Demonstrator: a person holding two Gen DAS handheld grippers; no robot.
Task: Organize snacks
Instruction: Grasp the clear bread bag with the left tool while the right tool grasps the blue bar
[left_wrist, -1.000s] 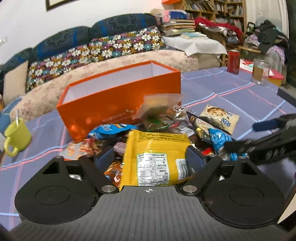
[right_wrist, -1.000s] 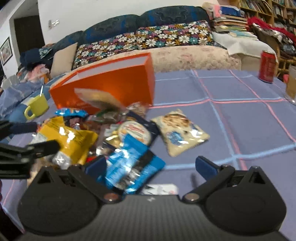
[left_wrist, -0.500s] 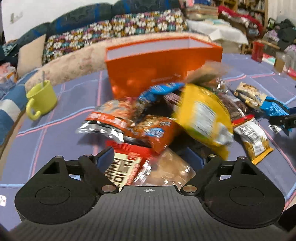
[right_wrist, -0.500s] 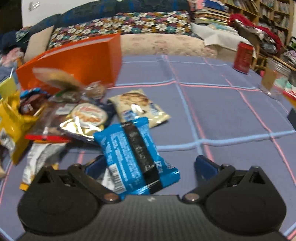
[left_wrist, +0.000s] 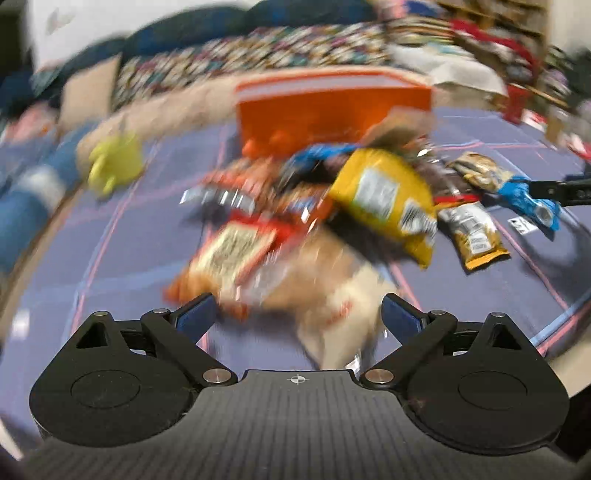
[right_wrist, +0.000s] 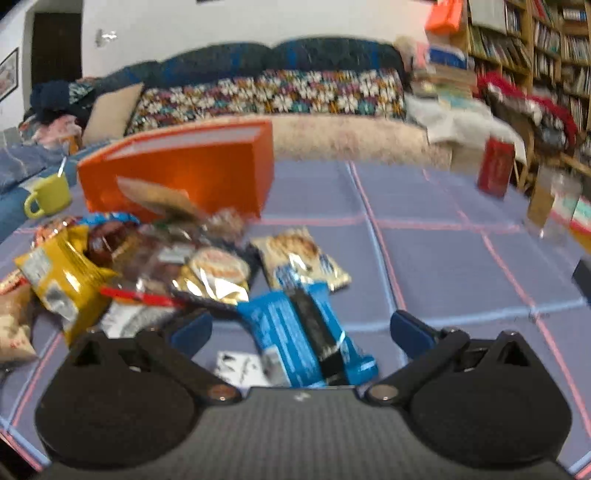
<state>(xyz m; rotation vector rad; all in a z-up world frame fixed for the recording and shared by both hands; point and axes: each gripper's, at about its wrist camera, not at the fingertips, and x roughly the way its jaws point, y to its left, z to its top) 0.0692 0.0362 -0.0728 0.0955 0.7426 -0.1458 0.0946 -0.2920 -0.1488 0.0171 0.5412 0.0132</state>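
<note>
Left wrist view: my left gripper (left_wrist: 297, 314) is opening, gripping nothing; snacks (left_wrist: 380, 195) are lying piled at 12 o'clock, outside the box (left_wrist: 332, 110).

Right wrist view: my right gripper (right_wrist: 301, 328) is standing released around a blue packet (right_wrist: 306, 332); sorting is barely starting.

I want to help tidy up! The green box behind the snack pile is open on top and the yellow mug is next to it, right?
Almost. The box is orange, not green, as the right wrist view shows. The rest holds: it stands open on top behind the snack pile, with the yellow mug beside it.
</note>
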